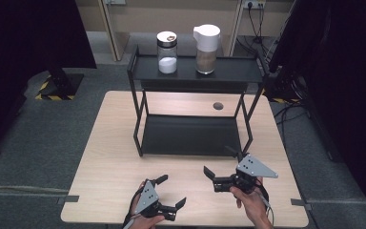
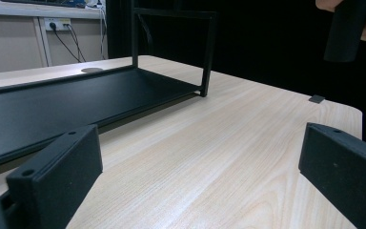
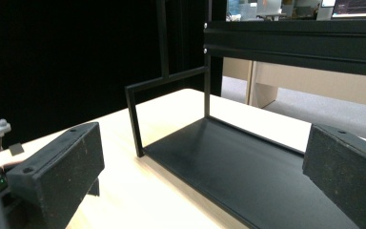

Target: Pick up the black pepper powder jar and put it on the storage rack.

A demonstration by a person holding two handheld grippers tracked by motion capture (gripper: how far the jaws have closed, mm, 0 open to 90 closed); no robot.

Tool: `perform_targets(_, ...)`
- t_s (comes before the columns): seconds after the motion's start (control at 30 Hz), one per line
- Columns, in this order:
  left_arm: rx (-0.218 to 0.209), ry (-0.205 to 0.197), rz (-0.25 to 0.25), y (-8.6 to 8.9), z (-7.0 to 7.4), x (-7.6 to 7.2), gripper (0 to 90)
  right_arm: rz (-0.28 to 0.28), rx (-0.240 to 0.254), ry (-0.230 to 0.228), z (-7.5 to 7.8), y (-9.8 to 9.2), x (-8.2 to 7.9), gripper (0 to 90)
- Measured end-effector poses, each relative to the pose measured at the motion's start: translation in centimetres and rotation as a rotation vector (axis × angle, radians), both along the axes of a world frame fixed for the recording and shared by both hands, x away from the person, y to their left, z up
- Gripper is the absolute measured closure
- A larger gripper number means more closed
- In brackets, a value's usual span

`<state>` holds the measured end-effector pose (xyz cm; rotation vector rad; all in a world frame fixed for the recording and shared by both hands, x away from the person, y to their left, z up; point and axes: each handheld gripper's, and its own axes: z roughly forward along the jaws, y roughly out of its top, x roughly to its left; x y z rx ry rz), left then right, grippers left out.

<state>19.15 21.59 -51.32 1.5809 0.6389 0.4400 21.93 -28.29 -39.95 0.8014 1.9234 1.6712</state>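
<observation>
Nearest the person, the left gripper (image 1: 172, 192) sits low over the table (image 1: 114, 162) with its jaws spread wide and nothing between them. Just beyond and to its side, the right gripper (image 1: 208, 172) is likewise wide open and empty, aimed toward the black rack (image 1: 190, 136), whose lower shelf lies bare ahead of its jaws. Well beyond both, on the top shelf, stand a glass jar (image 1: 167, 52) and a white-lidded jar (image 1: 206, 49), side by side and untouched. By the look of it no reach or grasp is made yet, so all the work remains
</observation>
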Motion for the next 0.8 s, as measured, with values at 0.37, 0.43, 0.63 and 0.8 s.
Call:
perform_targets(0.37,0.000,-0.002,-0.002,0.0,0.0,0.0,0.1,0.003,-0.001,0.016,-1.1,-0.3,-1.0,0.3)
perform_targets(0.43,0.000,-0.003,-0.002,0.0,0.0,0.0,0.1,0.002,-0.008,0.016,-1.5,-0.3,-1.2,0.3)
perform_targets(0.63,0.001,-0.002,0.000,0.0,0.0,0.0,0.1,0.007,-0.006,0.008,-3.3,-0.6,-2.1,0.3)
perform_targets(0.8,0.000,-0.002,-0.001,0.0,0.0,0.0,0.1,0.009,0.000,0.014,-4.4,-0.9,-2.6,0.3)
